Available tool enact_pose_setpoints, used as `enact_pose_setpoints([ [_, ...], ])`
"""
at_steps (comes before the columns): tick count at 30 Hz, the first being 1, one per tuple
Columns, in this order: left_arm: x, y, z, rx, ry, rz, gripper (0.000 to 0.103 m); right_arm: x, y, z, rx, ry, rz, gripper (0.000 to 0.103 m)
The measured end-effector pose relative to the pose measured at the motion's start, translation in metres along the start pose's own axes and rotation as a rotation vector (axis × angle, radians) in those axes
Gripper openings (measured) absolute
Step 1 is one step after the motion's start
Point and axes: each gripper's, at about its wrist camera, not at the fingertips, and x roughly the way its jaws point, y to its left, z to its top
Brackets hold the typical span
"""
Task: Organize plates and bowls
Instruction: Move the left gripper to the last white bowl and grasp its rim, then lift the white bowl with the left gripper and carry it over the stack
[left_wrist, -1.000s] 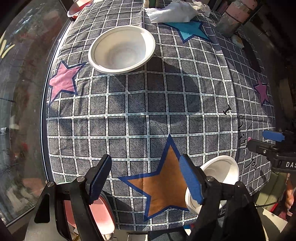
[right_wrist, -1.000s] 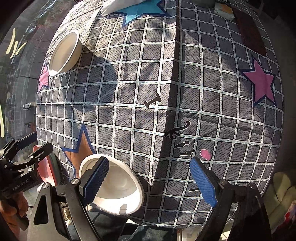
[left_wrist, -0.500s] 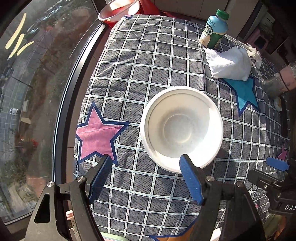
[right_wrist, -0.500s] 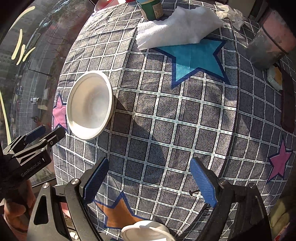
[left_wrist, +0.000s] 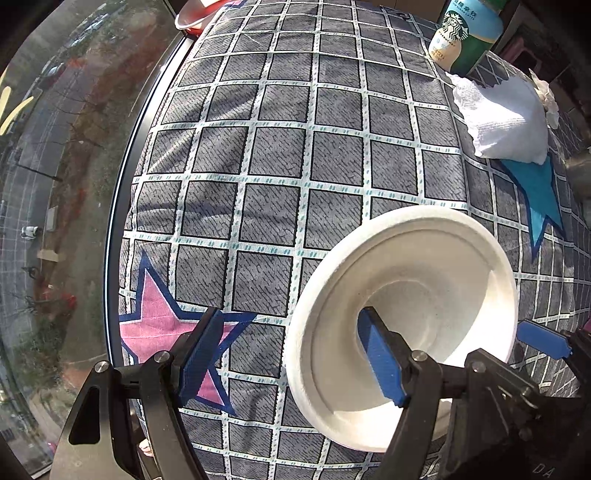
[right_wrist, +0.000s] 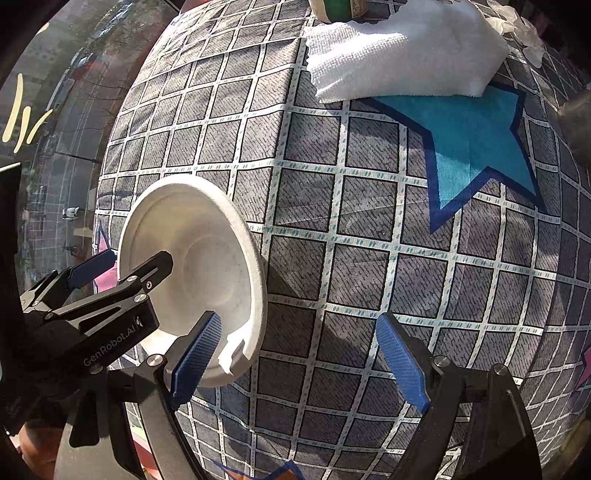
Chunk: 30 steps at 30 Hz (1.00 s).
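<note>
A white bowl (left_wrist: 436, 295) sits on the checked tablecloth, also seen in the right wrist view (right_wrist: 207, 266). My left gripper (left_wrist: 291, 354) is open and straddles the bowl's near-left rim: its right finger (left_wrist: 380, 358) is inside the bowl, its left finger (left_wrist: 201, 354) is outside over a pink star. My right gripper (right_wrist: 299, 358) is open and empty; its left finger (right_wrist: 195, 354) is in front of the bowl's near rim, and the gap between its fingers lies over bare cloth to the right of the bowl.
A folded white towel (left_wrist: 506, 122) lies at the back right beside a green bottle (left_wrist: 465, 33). A red bowl (left_wrist: 195, 14) sits at the far left corner. The table edge (left_wrist: 122, 206) runs along a window on the left. A grey can (right_wrist: 576, 122) stands at right.
Both grippers have moved forward toward the white bowl. My left gripper now has one finger inside the bowl, where before it was short of it. Both stay open.
</note>
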Motion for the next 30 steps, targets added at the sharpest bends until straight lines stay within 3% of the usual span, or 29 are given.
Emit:
enact_pose_setpoints([
  [1, 0.003, -0.001, 0.000, 0.005, 0.007, -0.015, 0.067, 0.003, -0.001, 0.000, 0.011, 0.012, 0.012, 0.056],
  [2, 0.005, -0.004, -0.002, 0.010, 0.014, -0.039, 0.055, 0.006, -0.003, 0.000, 0.030, 0.024, 0.041, 0.055],
  [4, 0.005, -0.009, -0.005, 0.023, 0.007, -0.061, 0.045, 0.009, -0.009, 0.000, 0.074, 0.037, 0.101, 0.046],
  [6, 0.002, -0.019, -0.009, 0.057, -0.005, -0.051, 0.044, 0.011, -0.012, -0.002, 0.073, 0.059, 0.127, 0.036],
  [9, -0.001, -0.036, -0.017, 0.103, -0.001, -0.060, 0.042, 0.006, -0.016, -0.010, 0.013, 0.066, 0.089, 0.027],
  [15, -0.002, -0.087, -0.051, 0.205, 0.017, -0.073, 0.042, 0.001, -0.027, -0.047, -0.123, 0.104, -0.007, 0.026],
  [22, 0.002, -0.137, -0.106, 0.285, 0.053, -0.110, 0.042, 0.001, -0.068, -0.102, -0.078, 0.168, -0.015, 0.026],
  [30, 0.003, -0.177, -0.157, 0.340, 0.069, -0.088, 0.041, -0.002, -0.090, -0.144, -0.010, 0.181, -0.023, 0.026],
])
